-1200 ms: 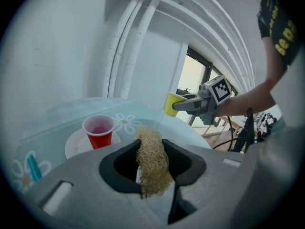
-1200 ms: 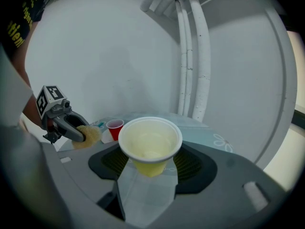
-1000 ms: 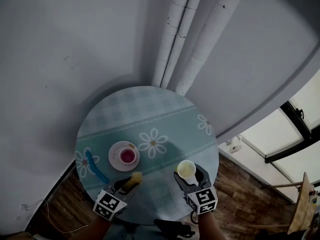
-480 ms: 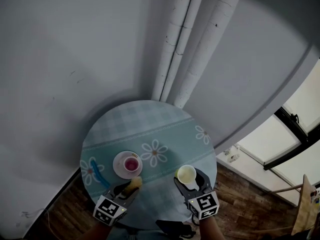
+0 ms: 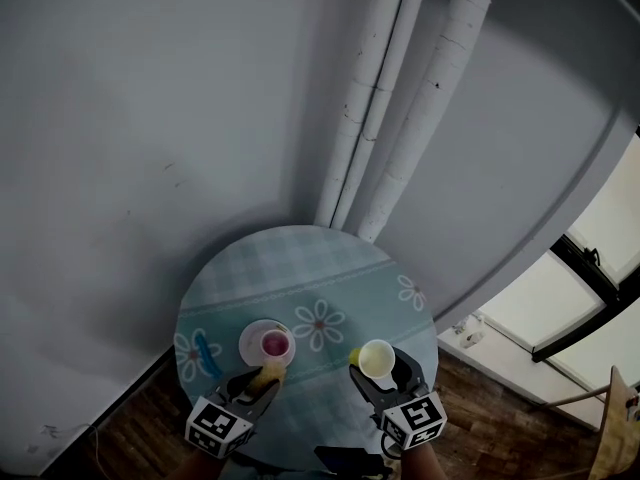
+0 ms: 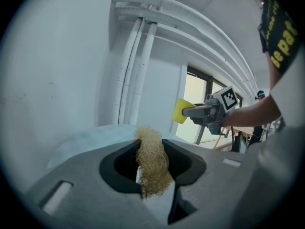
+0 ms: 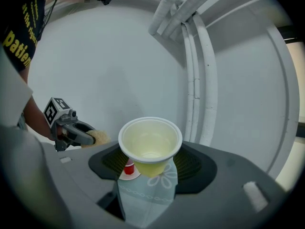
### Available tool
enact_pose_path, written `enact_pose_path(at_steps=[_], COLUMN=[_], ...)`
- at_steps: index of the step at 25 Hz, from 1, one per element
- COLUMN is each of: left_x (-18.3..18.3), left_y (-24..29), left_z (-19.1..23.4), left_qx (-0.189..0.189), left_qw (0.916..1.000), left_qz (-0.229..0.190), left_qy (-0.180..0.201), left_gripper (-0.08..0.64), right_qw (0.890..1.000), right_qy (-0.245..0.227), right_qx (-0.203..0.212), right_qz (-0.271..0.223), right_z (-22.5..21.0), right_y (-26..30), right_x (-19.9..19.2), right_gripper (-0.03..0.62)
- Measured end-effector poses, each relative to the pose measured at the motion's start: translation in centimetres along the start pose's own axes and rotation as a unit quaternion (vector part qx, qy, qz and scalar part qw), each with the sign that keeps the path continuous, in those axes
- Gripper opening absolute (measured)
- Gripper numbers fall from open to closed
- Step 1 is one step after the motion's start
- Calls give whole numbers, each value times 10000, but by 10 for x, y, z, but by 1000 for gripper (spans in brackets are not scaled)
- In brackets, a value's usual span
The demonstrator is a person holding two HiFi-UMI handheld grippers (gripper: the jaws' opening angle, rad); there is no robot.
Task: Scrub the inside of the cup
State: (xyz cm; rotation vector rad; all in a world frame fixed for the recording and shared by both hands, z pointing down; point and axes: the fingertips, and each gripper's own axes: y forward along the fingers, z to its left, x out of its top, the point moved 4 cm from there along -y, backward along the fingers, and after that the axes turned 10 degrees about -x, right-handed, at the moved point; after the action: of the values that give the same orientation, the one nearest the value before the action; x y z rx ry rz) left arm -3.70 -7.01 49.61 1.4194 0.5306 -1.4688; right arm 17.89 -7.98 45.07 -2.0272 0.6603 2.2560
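- Scrubber (image 6: pixel 152 163) is clamped between the jaws of the left gripper (image 5: pixel 262 378).
- Yellow cup (image 7: pixel 150 144) is gripped, mouth up, by the right gripper (image 5: pixel 382 370) above the round table (image 5: pixel 300 268).

Left tongs (image 5: pixel 262 376), at the head view's lower left, and right tongs (image 5: pixel 377 366), at its lower right, are dark grey with black pads lining the jaws. Each carries a white cube (image 5: pixel 217 427) printed with black square markers. The person's black shirt (image 6: pixel 279 32), upper right in the left gripper view, bears yellow lettering.
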Motion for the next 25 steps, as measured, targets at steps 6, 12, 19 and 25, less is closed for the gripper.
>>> enact_pose_path(at_steps=[6,12,19,25], left_x=[24,44,58,83], left_y=[-15,-30,-43,-40], left_z=[3,4,-2,-25], left_qx=[110,159,134,-144], left_qw=[9995,9983,9973,9954], left_qz=[-305,-549,-726,-771], left_qy=[-3,-63,44,550], left_gripper=[140,140,140,140], right_qw=[9995,9982,9963,9938], right_qy=[-55,197,210,274], right_qx=[63,105,231,421], right_qz=[-306,-557,-797,-995], right_z=[9,13,22,37], right_y=[-1,-7,-14,-16], right_x=[23,48,65,74], right_gripper=[299,299,299,299])
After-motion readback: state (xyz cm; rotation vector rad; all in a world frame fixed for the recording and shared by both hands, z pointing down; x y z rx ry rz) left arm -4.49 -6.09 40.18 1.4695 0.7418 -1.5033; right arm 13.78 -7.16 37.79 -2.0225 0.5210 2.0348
